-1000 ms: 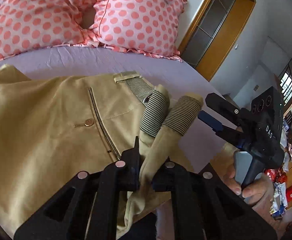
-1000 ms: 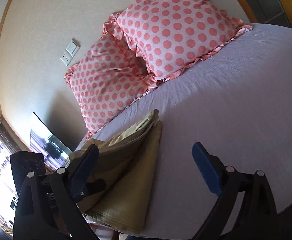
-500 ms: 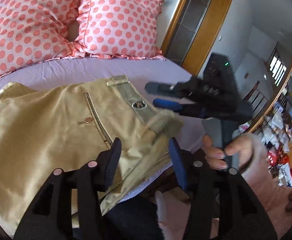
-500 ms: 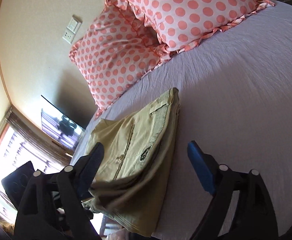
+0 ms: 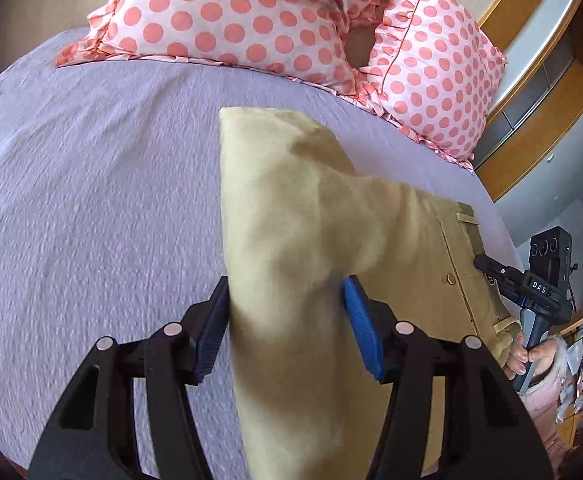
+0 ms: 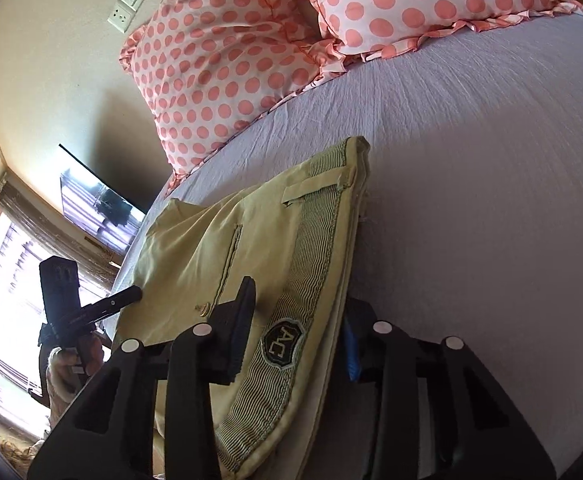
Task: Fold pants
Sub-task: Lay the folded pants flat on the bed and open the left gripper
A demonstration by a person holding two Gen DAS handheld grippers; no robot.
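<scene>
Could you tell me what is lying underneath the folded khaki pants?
The pants rest on the lavender bedsheet, which shows all around them. Whatever is directly beneath the fabric is covered, so nothing else can be confirmed.

Matt khaki cloth pants point(image 5: 311, 248), crinkled lilac cloth bedsheet point(image 5: 91, 184), satiny dotted pillows point(image 5: 227, 12), glossy wooden wardrobe frame point(image 5: 547, 100)

The pants point(image 5: 311, 240) lie on the bed point(image 5: 91, 200), in front of the two pillows point(image 5: 251, 12) at its head. My left jaws straddle their folded end; my right jaws straddle their waistband point(image 6: 315, 240).
</scene>
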